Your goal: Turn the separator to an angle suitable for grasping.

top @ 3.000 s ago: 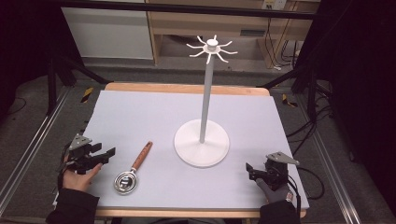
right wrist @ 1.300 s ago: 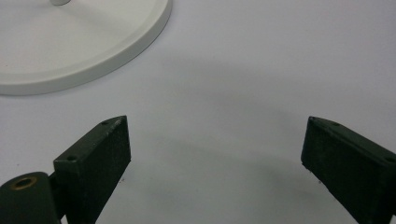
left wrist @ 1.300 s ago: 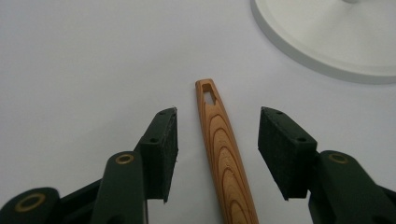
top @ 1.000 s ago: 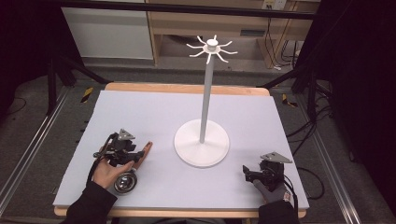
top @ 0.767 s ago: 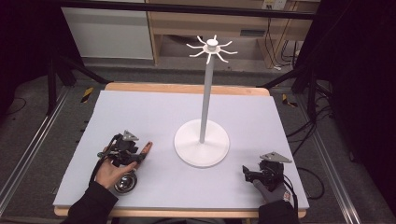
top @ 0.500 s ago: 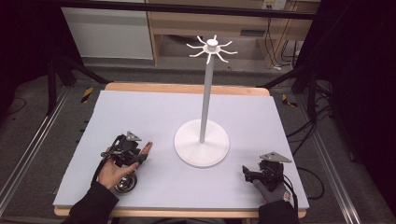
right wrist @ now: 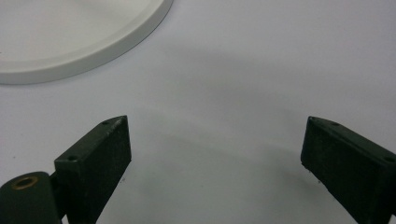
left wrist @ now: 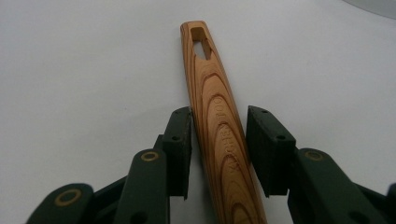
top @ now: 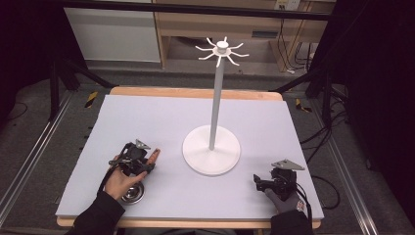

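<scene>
A utensil with a wooden handle [left wrist: 219,126] and a round metal head [top: 132,193] lies on the grey mat at the front left. The handle has a hanging slot at its far end [top: 154,155]. My left gripper [top: 147,161] [left wrist: 218,140] has just been closing; the handle runs between its pads and they sit against its sides. A hand covers the middle of the utensil in the high view. My right gripper [top: 258,182] [right wrist: 215,154] rests open on the mat at the front right, with nothing between its pads.
A white stand with a round base [top: 211,156] [right wrist: 70,42] and a tall pole topped by radiating hooks [top: 222,49] stands mid-table between the grippers. The mat [top: 195,117] lies on a wooden table top whose edge [top: 195,92] shows at the back.
The left gripper has slid a little to the right along the wooden handle and its jaws have narrowed onto it. The right gripper has stayed where it was.
</scene>
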Tool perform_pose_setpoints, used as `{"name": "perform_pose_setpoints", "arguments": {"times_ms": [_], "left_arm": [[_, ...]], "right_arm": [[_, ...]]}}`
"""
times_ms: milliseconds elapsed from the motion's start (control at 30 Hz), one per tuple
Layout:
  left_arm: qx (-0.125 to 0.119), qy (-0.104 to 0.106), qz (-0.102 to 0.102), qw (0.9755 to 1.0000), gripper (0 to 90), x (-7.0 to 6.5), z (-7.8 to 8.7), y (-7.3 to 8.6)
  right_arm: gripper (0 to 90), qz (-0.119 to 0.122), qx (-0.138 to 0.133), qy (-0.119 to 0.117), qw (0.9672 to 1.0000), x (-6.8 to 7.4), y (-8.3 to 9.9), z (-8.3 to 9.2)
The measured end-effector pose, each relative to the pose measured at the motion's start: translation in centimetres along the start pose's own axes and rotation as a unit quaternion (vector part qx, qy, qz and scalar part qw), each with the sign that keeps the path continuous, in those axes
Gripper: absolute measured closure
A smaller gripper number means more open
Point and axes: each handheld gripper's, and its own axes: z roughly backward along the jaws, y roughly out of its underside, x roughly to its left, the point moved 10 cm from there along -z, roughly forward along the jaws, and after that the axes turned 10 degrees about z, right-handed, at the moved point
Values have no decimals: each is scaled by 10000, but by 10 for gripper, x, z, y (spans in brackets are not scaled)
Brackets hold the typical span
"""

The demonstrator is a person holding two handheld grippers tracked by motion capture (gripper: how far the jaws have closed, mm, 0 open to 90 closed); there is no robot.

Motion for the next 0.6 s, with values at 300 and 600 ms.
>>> {"name": "perform_pose_setpoints", "arguments": {"times_ms": [300, 600], "left_arm": [[209, -155, 220, 9994, 642, -2, 0, -1], [178, -63, 229, 9996, 674, -1, 0, -1]], "right_arm": [[89, -6, 24, 5, 10000, 0, 0, 0], [82, -30, 30, 20, 10000, 0, 0, 0]]}}
